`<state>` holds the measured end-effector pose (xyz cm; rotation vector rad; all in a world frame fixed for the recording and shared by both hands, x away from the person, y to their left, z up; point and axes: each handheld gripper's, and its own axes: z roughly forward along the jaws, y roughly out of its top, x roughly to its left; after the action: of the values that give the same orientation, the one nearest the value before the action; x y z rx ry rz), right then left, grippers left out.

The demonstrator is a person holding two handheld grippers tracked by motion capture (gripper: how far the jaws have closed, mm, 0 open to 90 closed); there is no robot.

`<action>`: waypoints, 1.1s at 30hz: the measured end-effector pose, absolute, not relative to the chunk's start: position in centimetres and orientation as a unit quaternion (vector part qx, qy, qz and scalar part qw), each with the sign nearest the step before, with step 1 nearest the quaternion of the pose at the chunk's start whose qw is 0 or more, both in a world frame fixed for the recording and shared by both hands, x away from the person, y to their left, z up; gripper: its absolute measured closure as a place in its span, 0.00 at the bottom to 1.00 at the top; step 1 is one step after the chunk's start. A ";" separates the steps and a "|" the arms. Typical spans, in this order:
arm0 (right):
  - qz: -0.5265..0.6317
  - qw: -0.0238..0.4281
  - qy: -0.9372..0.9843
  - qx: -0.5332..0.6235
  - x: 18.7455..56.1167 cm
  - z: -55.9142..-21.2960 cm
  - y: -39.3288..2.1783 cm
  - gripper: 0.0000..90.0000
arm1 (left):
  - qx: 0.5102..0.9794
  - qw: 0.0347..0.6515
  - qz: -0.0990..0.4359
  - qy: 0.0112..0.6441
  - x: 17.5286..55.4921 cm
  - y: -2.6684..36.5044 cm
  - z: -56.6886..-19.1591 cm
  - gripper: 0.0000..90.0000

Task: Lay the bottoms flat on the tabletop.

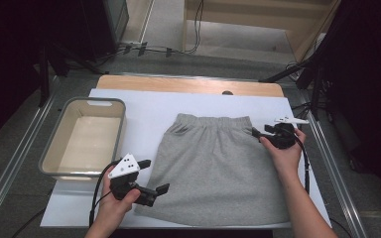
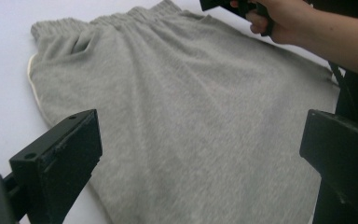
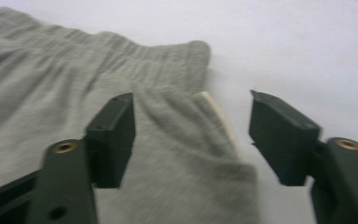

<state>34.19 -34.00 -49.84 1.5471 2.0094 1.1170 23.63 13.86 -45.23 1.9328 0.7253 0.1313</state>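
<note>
So we've got the grey shorts [image 1: 218,168] lying flat on the white sheet [image 1: 149,111] beside the tub [image 1: 49,144], our left gripper [image 1: 154,176] wide open at the hem corner, right gripper [image 1: 256,133] open by the waistband, nothing held.

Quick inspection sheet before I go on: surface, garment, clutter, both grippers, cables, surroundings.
Surface: white sheet over a wooden table.
Job's things: grey shorts lying flat, waistband at the far side.
Clutter: empty grey bin left of the shorts.
Grippers: left gripper open at the shorts' near left corner; right gripper open at the waistband's right end, nothing clamped.
Cables: one trails from each gripper; more lie on the floor beyond the table.
Surroundings: dark stands at both sides.
</note>
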 end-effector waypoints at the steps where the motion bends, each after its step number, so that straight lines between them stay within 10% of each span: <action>1: 0.402 0.182 0.713 0.545 33.6 -49.6 -34.0 0.25 | 0.804 0.512 0.055 0.299 23.8 13.7 -45.1 0.00; 8: 0.417 0.168 0.728 0.517 29.2 -48.7 -33.6 0.00 | 0.801 0.522 0.054 0.289 24.7 12.9 -44.4 0.00; 33: 0.448 0.189 0.726 0.485 15.0 -49.5 -31.2 0.00 | 0.793 0.544 0.039 0.272 27.9 11.4 -43.0 0.00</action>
<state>14.95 -31.15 -49.46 1.3644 2.0425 1.2608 27.86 11.39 -42.97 1.8805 0.6444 0.0929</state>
